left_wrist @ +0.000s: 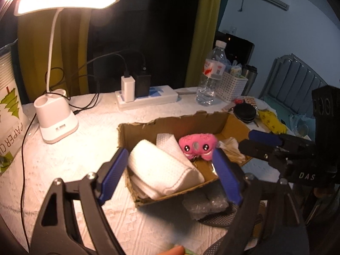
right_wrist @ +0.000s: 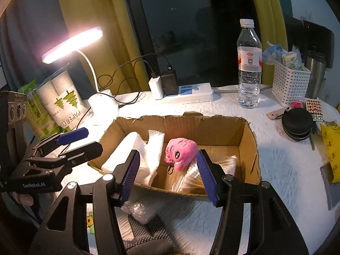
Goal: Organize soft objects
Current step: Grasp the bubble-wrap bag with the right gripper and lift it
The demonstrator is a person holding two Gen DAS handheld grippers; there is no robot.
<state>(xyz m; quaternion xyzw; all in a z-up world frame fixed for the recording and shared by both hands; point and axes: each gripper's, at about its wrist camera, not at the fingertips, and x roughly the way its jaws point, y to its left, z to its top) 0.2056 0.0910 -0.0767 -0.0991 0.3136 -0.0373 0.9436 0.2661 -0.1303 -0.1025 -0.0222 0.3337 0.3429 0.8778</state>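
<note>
So both hand-held grippers are hanging over the near edge of a torn cardboard box on the table, and neither is holding anything. The left hand-held gripper has its blue pads spread wide, with the box's near corner showing between them. The right hand-held gripper is spread wide too, pointing straight into the box.

Inside the box there's a pink plush toy with big eyes and a little bead chain, sitting about in the middle. Left of it is a folded white cloth with some paper towel behind it, and to the right a clear bag of cotton swabs lies on the box floor.

Just outside the box, by its near wall, a wad of bubble wrap sits on the table. Further back there's a lit desk lamp, a power strip, a water bottle and a white basket.
</note>
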